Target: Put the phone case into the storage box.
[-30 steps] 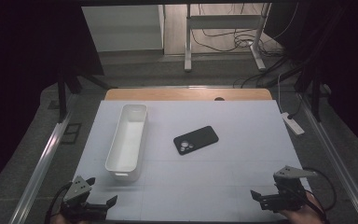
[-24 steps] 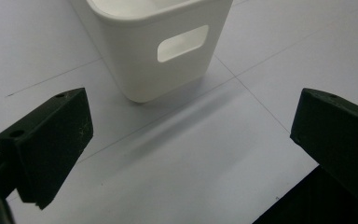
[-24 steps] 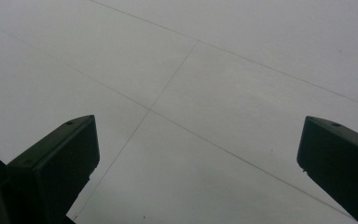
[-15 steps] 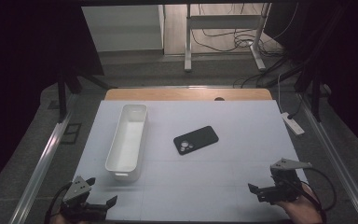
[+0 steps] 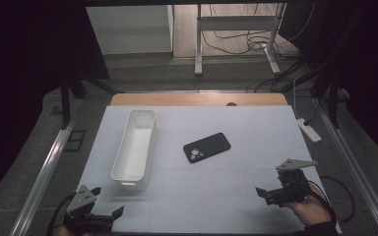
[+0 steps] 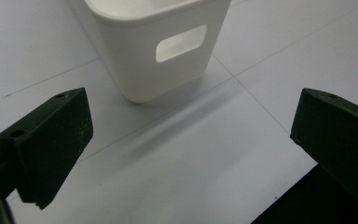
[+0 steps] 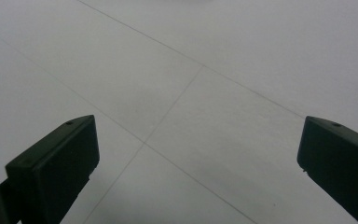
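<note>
My left tool (image 5: 106, 204) sits at the near left corner of the worktop (image 5: 256, 128), jaws spread wide with nothing between them. Through the left gripper view I look past those jaws at the short end of the white plastic bin (image 6: 158, 42), its handle cutout facing me; the bin stands near the tool but apart from it. My right tool (image 5: 266, 192) hovers low over the near right part of the worktop, held in a hand (image 5: 307, 209), jaws likewise spread and empty. The right gripper view shows bare white sheet with thin grid lines under them. Farther out, the bin (image 5: 135, 147) lies lengthwise on the left half, and a black smartphone (image 5: 206, 147) lies camera side up near the centre, well apart from both tools.
</note>
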Demonstrator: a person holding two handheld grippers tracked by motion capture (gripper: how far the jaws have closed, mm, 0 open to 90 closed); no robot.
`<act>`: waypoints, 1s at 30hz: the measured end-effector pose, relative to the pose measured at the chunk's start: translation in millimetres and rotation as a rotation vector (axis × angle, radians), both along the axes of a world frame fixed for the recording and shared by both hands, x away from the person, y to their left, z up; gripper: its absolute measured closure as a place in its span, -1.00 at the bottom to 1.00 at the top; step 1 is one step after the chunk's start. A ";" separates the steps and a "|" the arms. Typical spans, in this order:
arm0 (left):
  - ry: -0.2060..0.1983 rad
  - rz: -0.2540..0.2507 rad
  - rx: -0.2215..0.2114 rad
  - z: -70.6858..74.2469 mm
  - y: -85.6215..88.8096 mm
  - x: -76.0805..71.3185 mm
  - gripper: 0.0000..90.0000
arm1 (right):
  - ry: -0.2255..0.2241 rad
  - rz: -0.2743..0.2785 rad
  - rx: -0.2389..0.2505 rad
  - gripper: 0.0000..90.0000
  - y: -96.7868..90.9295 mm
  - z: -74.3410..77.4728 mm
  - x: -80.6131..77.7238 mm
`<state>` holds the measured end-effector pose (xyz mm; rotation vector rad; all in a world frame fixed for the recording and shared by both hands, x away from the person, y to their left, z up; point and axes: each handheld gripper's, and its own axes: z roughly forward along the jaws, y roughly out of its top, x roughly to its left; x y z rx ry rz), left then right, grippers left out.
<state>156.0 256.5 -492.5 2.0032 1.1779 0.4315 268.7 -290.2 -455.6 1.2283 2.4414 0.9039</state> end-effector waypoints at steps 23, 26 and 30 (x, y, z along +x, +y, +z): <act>0.003 0.001 -0.020 -0.2 1.6 0.3 -1.00 | 0.030 0.061 0.028 -1.00 29.7 -0.3 36.6; 0.003 0.001 -0.021 -0.2 1.7 0.3 -1.00 | 0.031 0.074 0.025 -1.00 34.5 -1.8 41.6; 0.004 0.002 -0.022 -0.2 1.8 0.3 -1.00 | 0.033 0.087 0.014 -1.00 40.4 -3.9 47.5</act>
